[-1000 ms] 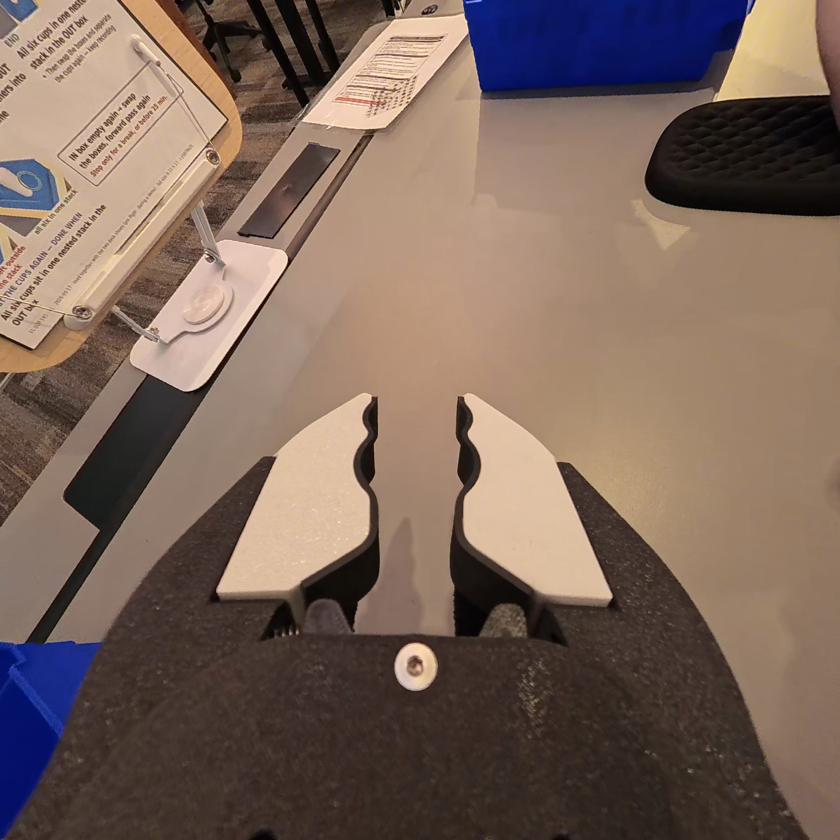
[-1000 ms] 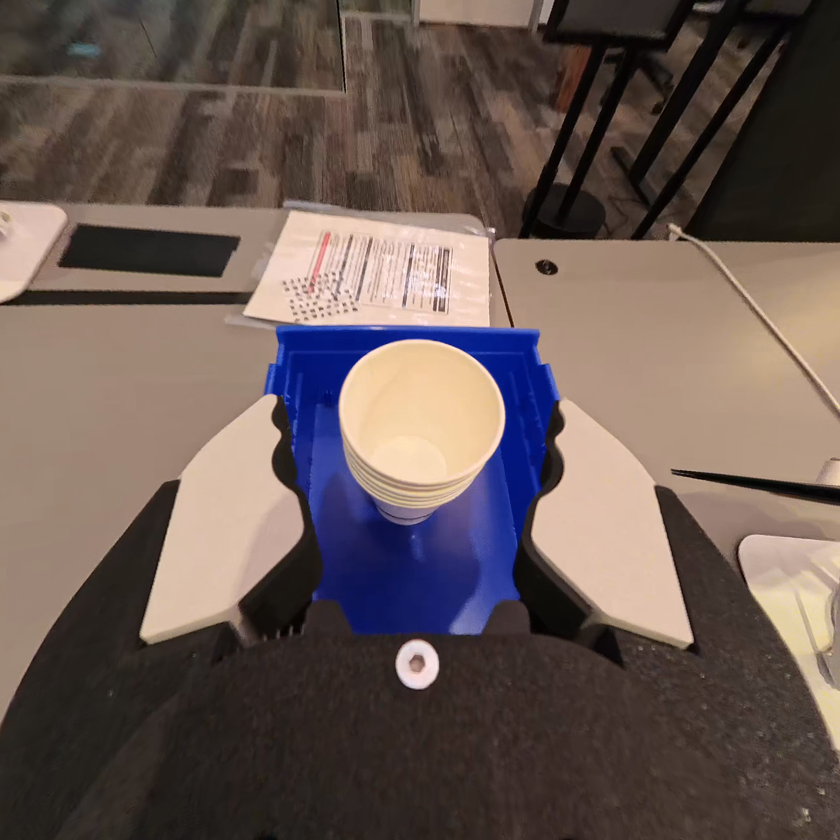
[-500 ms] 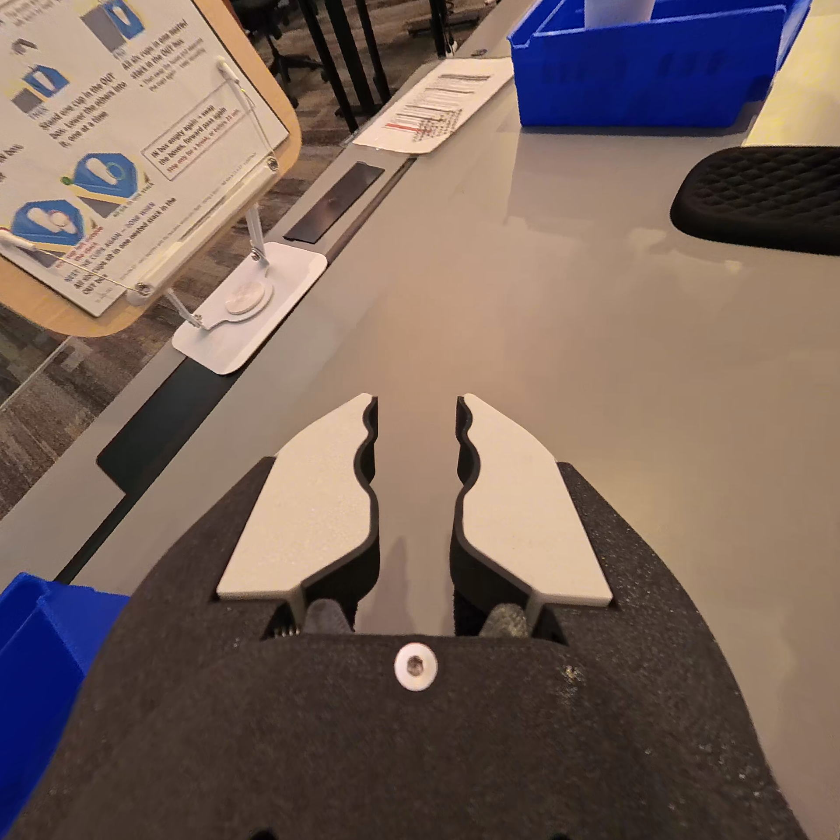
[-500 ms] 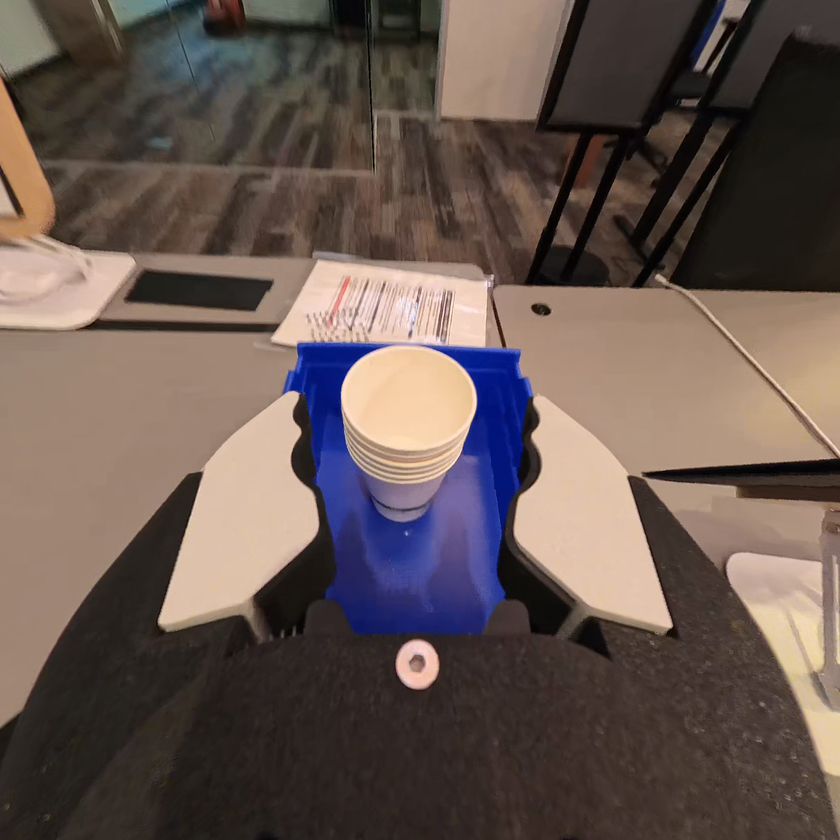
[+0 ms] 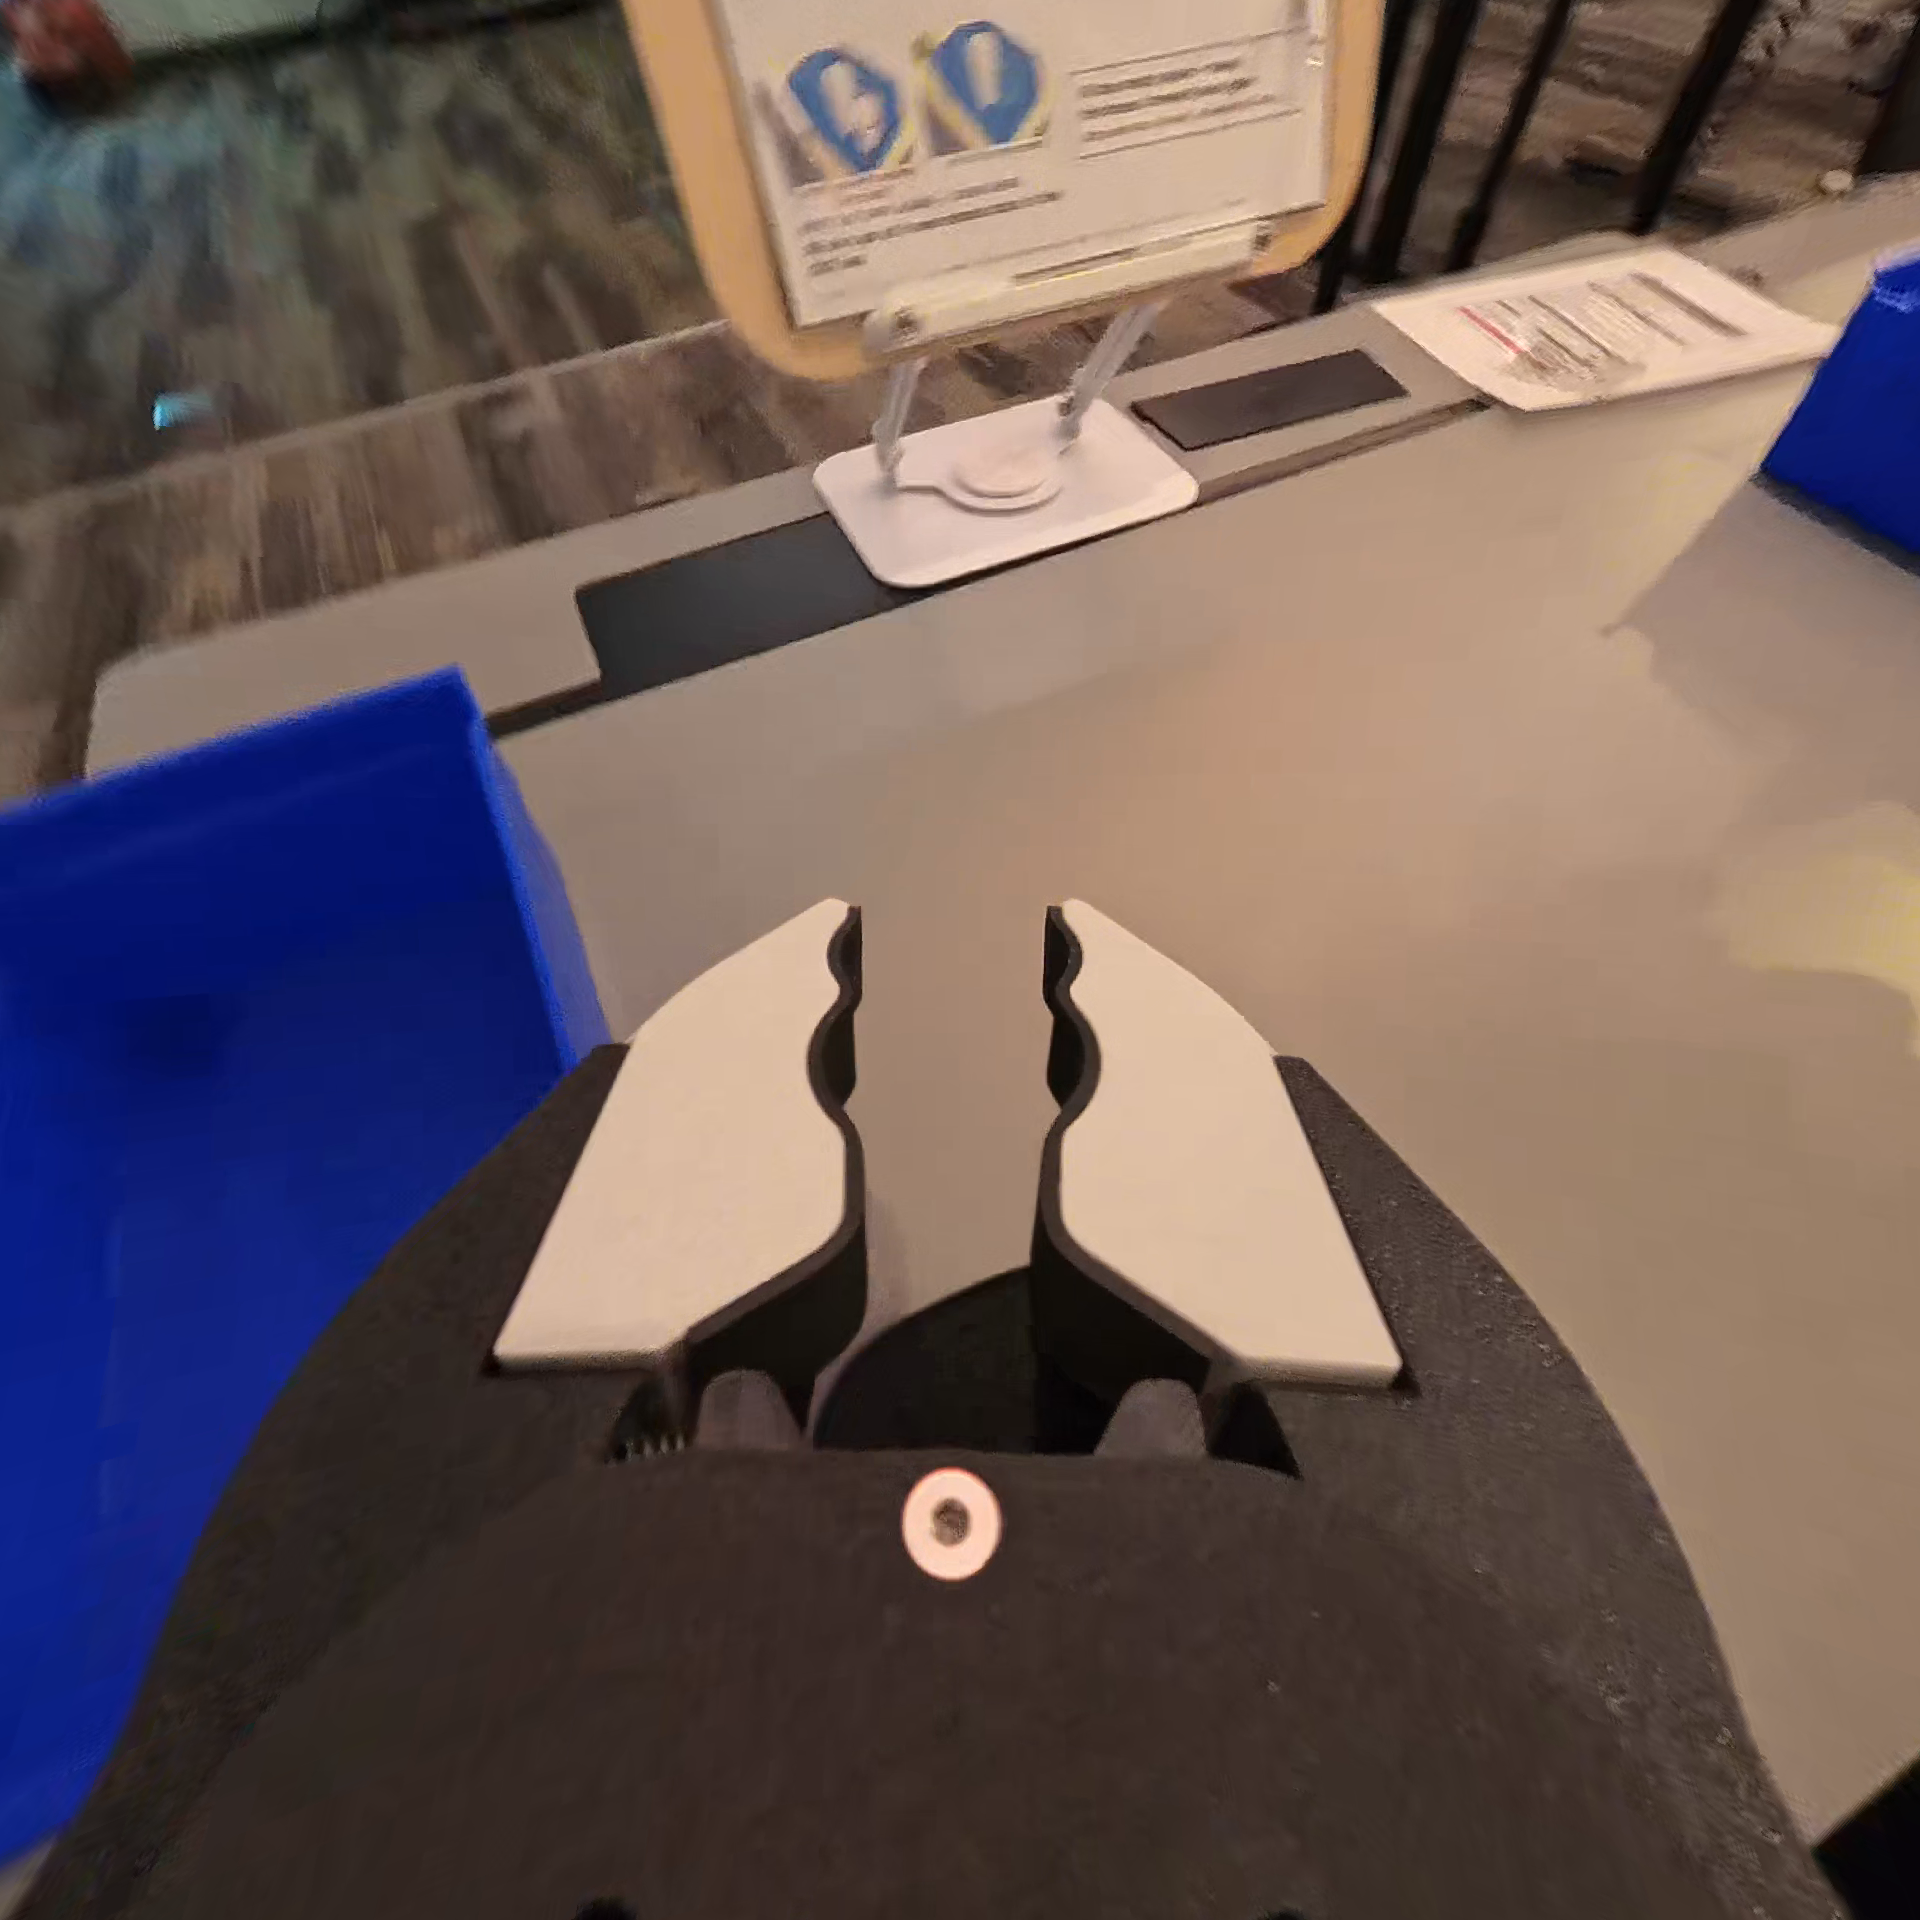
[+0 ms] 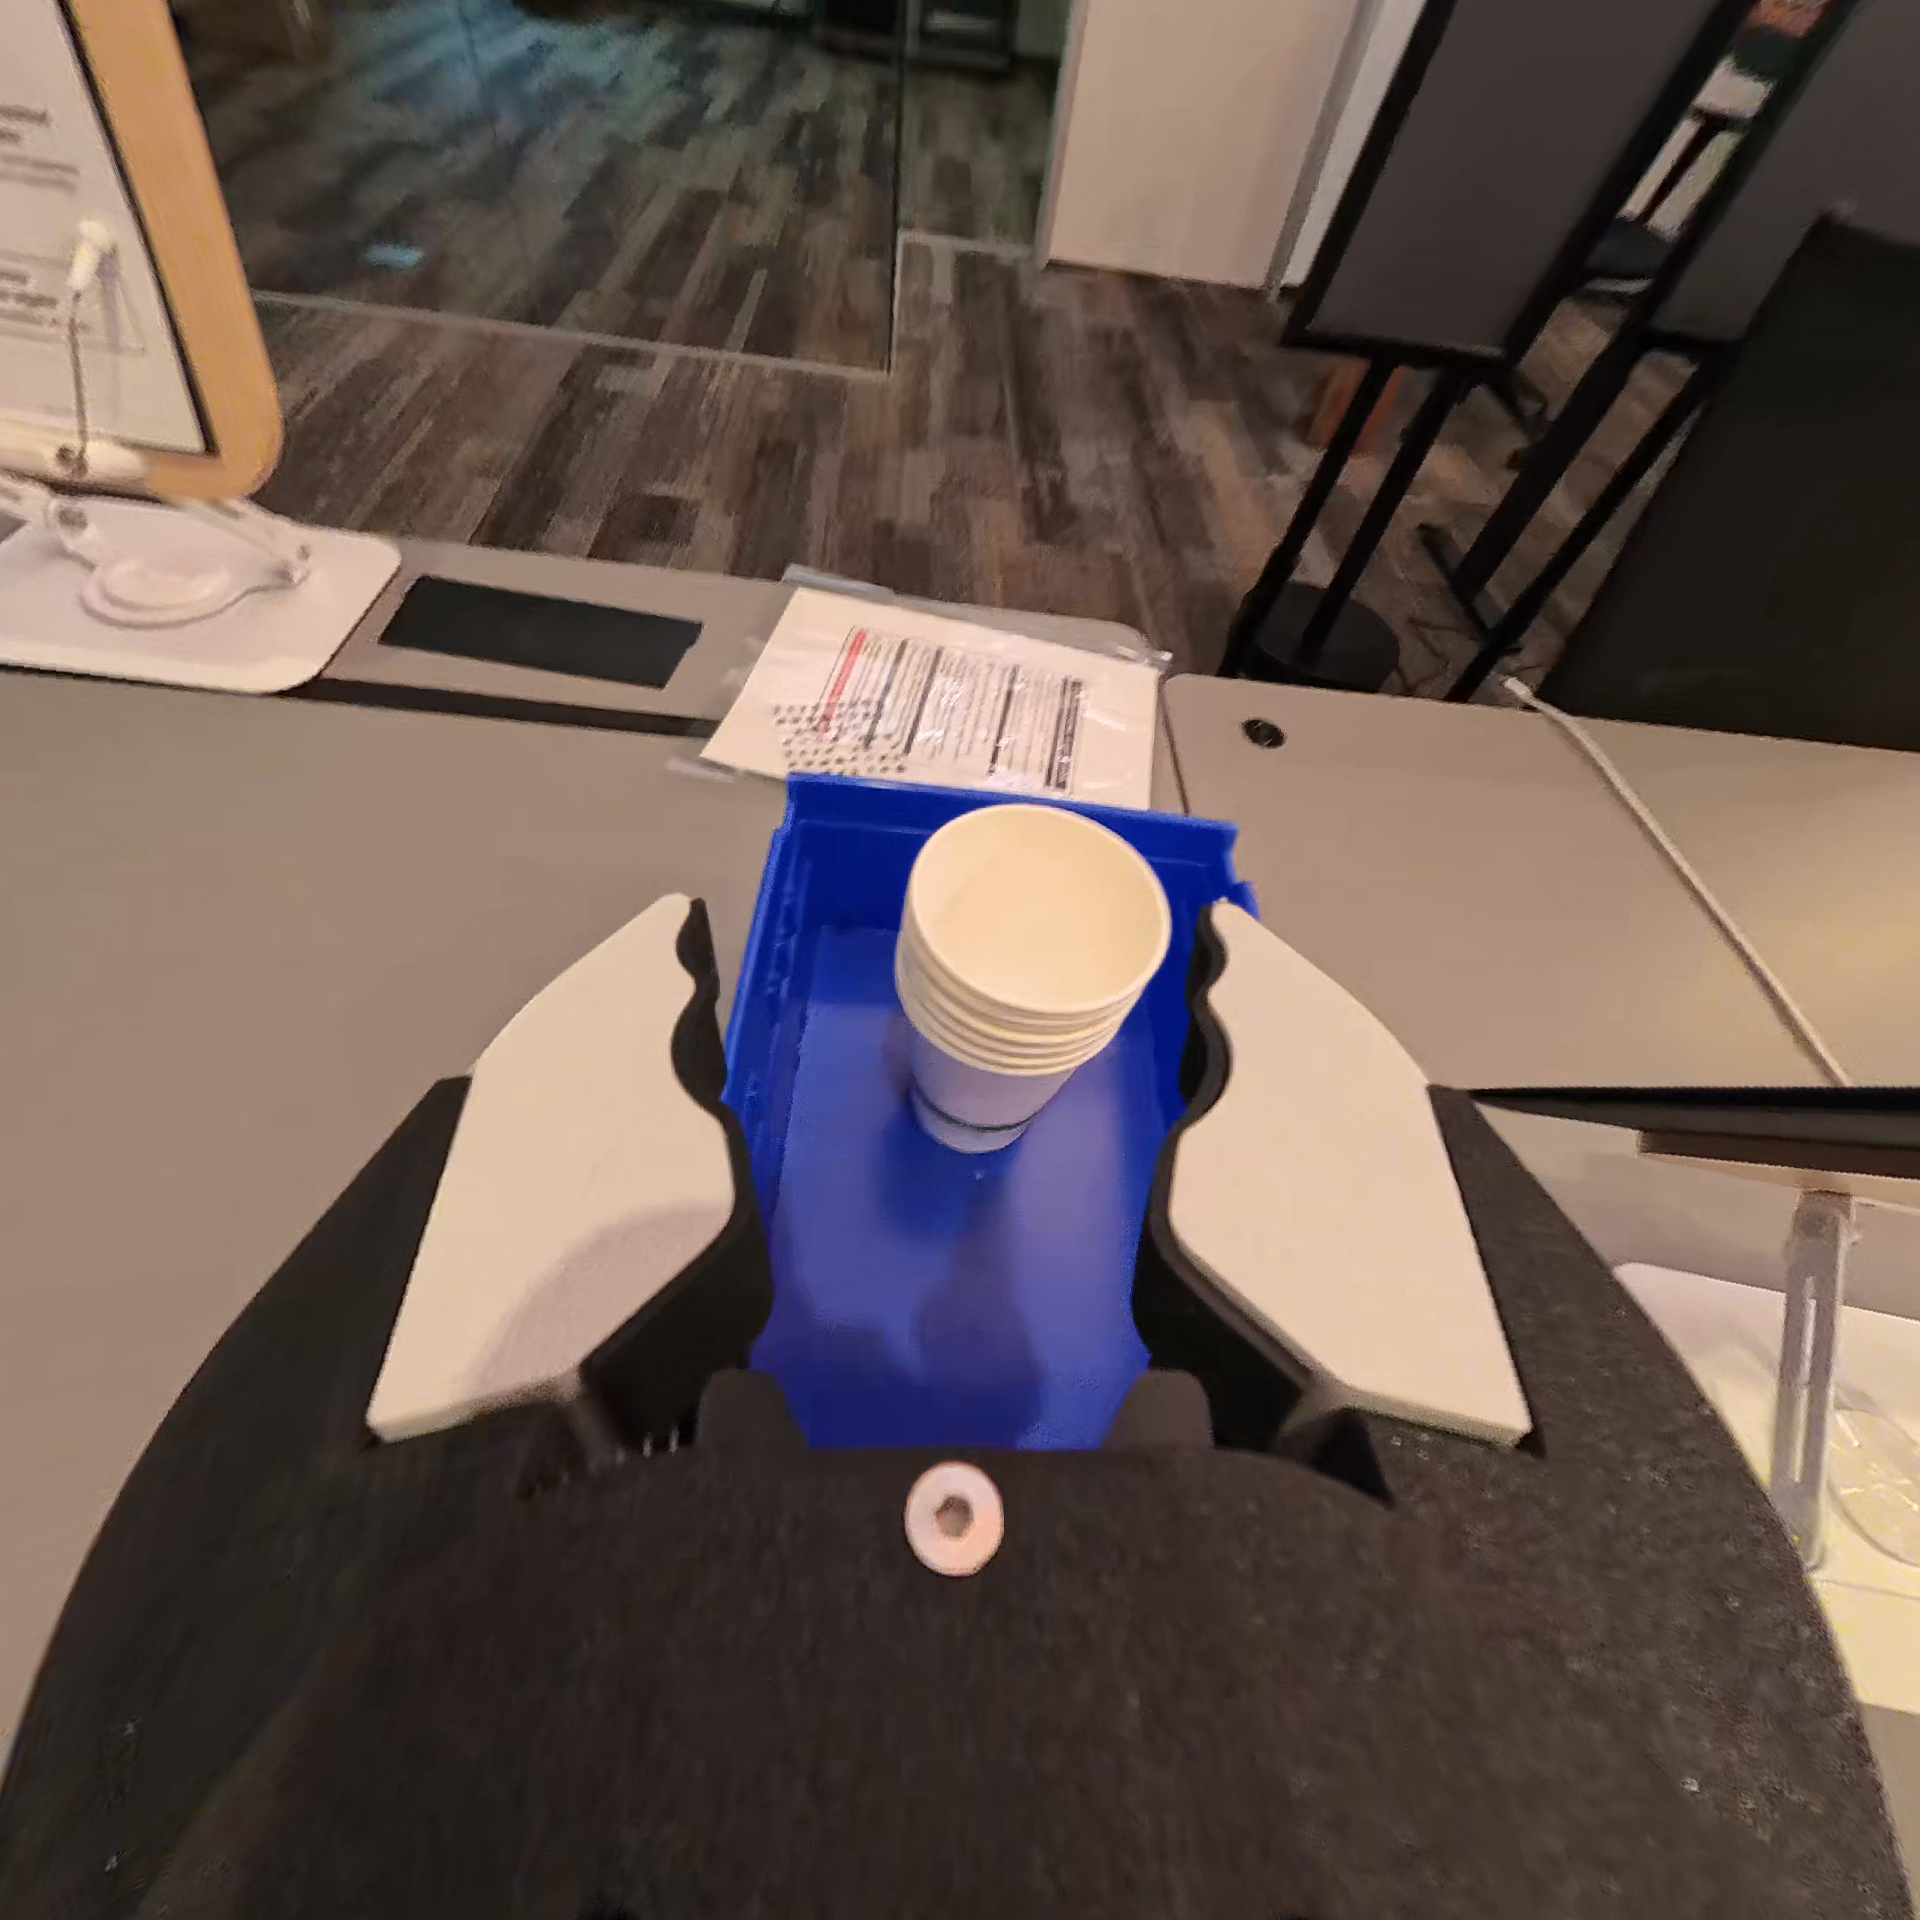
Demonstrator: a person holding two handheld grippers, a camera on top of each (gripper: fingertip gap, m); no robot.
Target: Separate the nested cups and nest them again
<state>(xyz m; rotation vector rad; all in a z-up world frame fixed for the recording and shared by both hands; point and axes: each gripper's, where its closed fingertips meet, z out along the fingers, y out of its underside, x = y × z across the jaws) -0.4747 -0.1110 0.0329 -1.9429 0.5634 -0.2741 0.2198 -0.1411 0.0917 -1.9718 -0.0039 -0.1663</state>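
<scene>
A stack of several nested white paper cups [image 6: 1023, 966] stands upright in a blue bin [image 6: 810, 1039] on the grey table. My right gripper [image 6: 951, 940] is open and empty, held above the near end of that bin, with the stack between and beyond its fingertips. My left gripper [image 5: 951, 925] is open with a narrow gap and empty, over bare grey table. A second blue bin [image 5: 239, 1039] sits just left of it. The corner of another blue bin [image 5: 1860, 416] shows at the far right of the left wrist view.
An instruction board on a white stand [image 5: 1003, 478] stands at the table's far edge; it also shows in the right wrist view [image 6: 156, 592]. A printed sheet [image 6: 935, 696] lies behind the cup bin. A cable [image 6: 1704, 894] and another stand [image 6: 1818, 1382] are at the right.
My left gripper has swung left, so the board stand now faces it and the near blue bin has come in at the left. My right gripper has pulled back and up from the cup stack.
</scene>
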